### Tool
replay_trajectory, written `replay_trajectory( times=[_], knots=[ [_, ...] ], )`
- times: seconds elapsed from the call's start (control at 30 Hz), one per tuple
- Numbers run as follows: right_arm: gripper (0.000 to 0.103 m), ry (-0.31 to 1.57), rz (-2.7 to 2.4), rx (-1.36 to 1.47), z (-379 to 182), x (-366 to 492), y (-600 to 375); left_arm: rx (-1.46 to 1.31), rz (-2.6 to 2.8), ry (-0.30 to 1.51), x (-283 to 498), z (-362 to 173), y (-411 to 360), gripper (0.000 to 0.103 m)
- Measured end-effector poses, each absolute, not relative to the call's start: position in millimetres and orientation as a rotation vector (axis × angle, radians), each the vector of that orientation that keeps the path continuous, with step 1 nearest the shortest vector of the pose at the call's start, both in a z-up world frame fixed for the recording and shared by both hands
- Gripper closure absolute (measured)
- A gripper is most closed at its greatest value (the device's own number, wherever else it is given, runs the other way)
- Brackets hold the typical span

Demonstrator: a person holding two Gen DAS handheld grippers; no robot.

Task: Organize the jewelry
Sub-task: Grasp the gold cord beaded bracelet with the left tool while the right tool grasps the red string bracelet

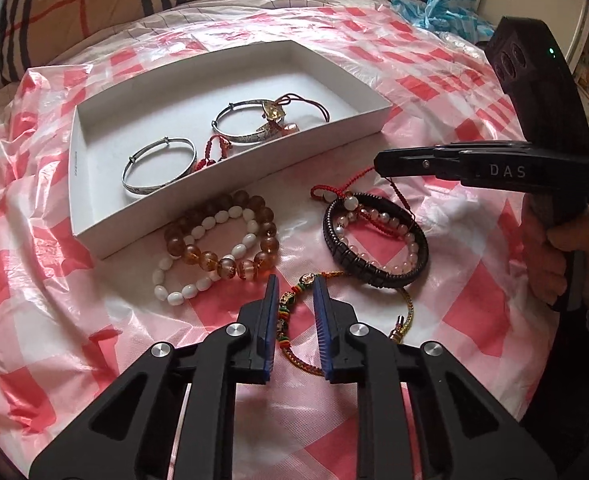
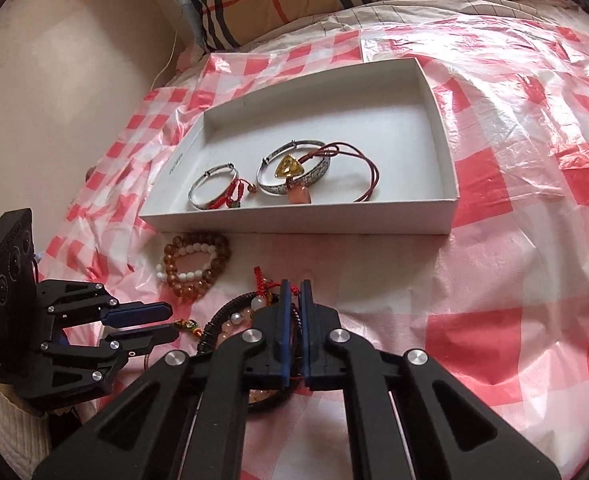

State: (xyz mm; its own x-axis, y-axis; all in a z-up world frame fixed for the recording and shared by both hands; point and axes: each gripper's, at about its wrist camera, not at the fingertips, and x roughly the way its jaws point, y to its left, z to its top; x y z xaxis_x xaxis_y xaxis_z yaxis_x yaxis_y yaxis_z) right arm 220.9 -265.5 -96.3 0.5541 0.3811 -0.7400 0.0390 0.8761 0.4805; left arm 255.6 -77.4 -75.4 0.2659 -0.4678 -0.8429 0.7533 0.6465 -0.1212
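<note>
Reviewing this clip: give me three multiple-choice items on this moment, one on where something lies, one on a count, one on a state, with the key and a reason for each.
1. Where does the amber and white bead bracelet pair lie?
A. inside the white box
B. on the checked cover in front of the box
C. on the pillow

2. How many silver bangles are in the white box?
A. one
B. two
C. four

3. How does the right gripper stand?
A. wide open over the box
B. shut, with red cord at its tips
C. holding a silver bangle

Key: 1 B, the beads rest on the cover just outside the box's near wall. 2 B, a smaller bangle and a larger one lie inside. 3 B, its pads nearly meet and the red cord runs in between them.
</note>
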Motion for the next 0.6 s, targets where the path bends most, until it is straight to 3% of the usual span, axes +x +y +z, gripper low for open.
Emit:
replay_trajectory(
  times=[0.13, 0.2, 0.27, 0.33, 0.37, 0.4, 0.5, 0.53, 0.57, 0.6],
  knots=[
    [0.098, 0.94, 0.201, 0.495, -89.7, 218.9, -271.6, 0.325, -0.809, 1.001, 260.5, -76.5, -75.2, 0.086],
    [0.098, 0.945, 0.203, 0.494, -89.6, 219.6, -271.8, 0.328, -0.813, 1.025, 261.7, -80.0, -76.1, 0.072],
    [0.098, 0.974, 0.204, 0.491, -93.8, 222.6, -270.1, 0.332, -0.815, 1.025, 260.2, -81.6, -77.4, 0.047],
    [0.084, 0.997, 0.2, 0.5, -99.8, 224.0, -270.0, 0.332, -0.832, 1.022, 257.7, -83.2, -80.1, 0.045],
    [0.059, 1.004, 0.193, 0.491, -101.4, 224.8, -268.5, 0.341, -0.837, 1.027, 256.8, -85.6, -82.4, 0.045],
    [0.05, 1.007, 0.188, 0.474, -102.5, 224.8, -266.7, 0.363, -0.831, 1.032, 255.7, -89.4, -85.2, 0.045],
    [0.05, 1.058, 0.196, 0.425, -110.8, 229.2, -256.9, 0.43, -0.823, 1.025, 250.3, -95.5, -93.8, 0.052],
    [0.053, 1.072, 0.196, 0.416, -113.8, 230.0, -254.6, 0.427, -0.845, 1.032, 249.5, -93.5, -94.9, 0.068],
    [0.062, 1.079, 0.198, 0.411, -115.6, 230.5, -253.6, 0.434, -0.851, 1.029, 248.6, -92.3, -95.0, 0.077],
    [0.079, 1.082, 0.213, 0.419, -116.2, 230.7, -253.6, 0.442, -0.853, 1.028, 247.8, -92.4, -94.8, 0.081]
  ],
)
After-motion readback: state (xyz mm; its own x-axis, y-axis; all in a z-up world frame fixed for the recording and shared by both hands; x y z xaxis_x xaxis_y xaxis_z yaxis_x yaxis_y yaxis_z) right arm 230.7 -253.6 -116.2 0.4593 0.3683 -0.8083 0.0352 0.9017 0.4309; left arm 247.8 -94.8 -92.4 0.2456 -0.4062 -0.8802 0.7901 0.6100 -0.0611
